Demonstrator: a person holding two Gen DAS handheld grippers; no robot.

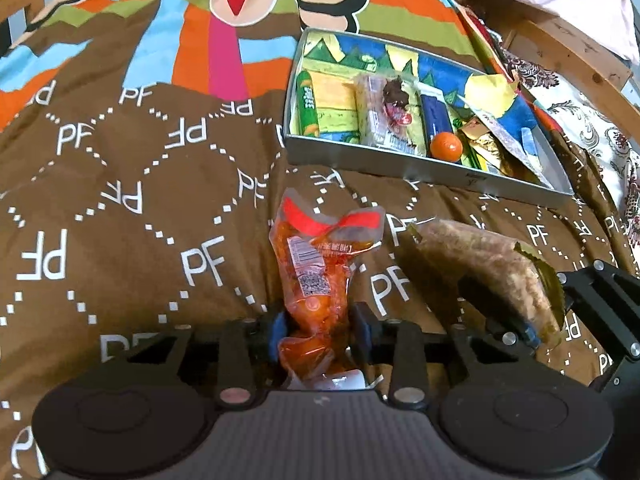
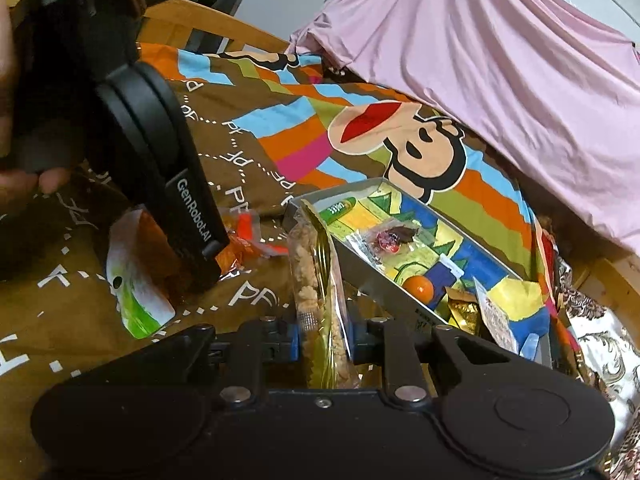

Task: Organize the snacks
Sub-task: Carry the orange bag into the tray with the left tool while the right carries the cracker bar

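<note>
We clamped both limp, slippery packs mid-body: left gripper [image 1: 318, 332] grasping the orange pouch [image 1: 316, 280], right gripper [image 2: 325, 338] the crumbly bar [image 2: 316, 280], tray [image 1: 400, 164] at one o'clock.

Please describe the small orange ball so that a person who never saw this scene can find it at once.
On the brown bedspread lies a shallow grey tray full of snack packets. The small orange ball sits against its near wall, beside a dark blue packet. It is the only round, unwrapped item there.

Orange-red snack pouch [image 1: 316, 276], brown PF-lettered bedspread [image 1: 120, 200], grey tray [image 1: 400, 166], pink sheet [image 2: 500, 60]
</note>
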